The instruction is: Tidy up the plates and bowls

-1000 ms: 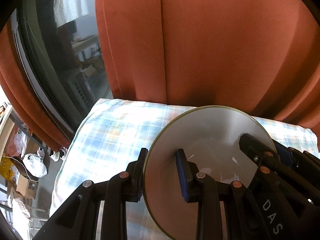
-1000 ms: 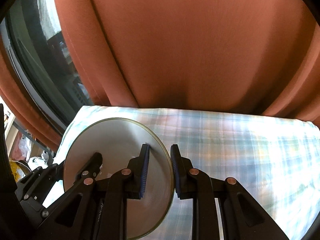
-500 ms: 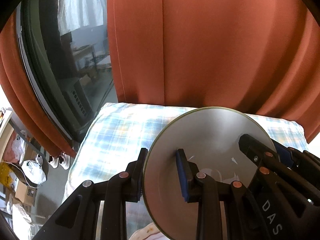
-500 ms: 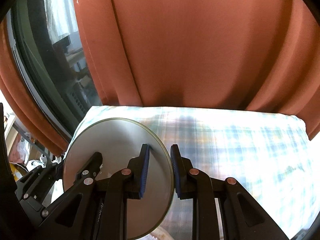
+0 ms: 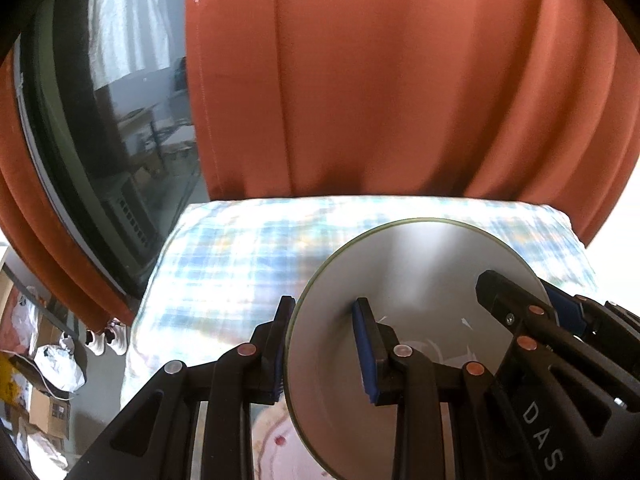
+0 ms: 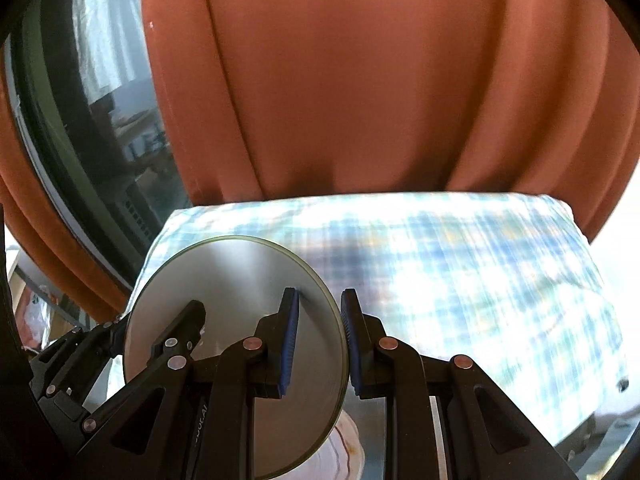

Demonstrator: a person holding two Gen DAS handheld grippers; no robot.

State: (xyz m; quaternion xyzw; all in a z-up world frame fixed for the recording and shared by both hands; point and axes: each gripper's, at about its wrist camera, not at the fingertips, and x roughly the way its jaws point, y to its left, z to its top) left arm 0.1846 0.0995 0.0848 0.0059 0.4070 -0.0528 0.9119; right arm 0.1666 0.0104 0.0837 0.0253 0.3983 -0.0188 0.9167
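A grey plate (image 5: 424, 280) with a thin green rim hangs tilted above the plaid cloth, carried by both grippers. My left gripper (image 5: 324, 336) is shut on its left rim, one finger inside the plate and one behind it. In the right wrist view the same plate (image 6: 224, 280) sits at lower left, and my right gripper (image 6: 319, 324) is shut on its right rim. Each view shows the other gripper's fingers (image 5: 504, 300) on the far side of the plate. Under the plate peeks a pale dish (image 5: 276, 440) with red marks, mostly hidden.
A plaid blue-and-white cloth (image 6: 460, 264) covers the surface ahead. Orange-red curtains (image 5: 400, 80) hang behind it, with a dark window pane (image 5: 120, 140) at left. Boxes, bags and shoes (image 5: 52, 360) lie on the floor at the far left.
Both grippers have drawn back and risen with the plate still held. More of the cloth's far edge and the curtain shows, and the pale dish has come into view below the plate.
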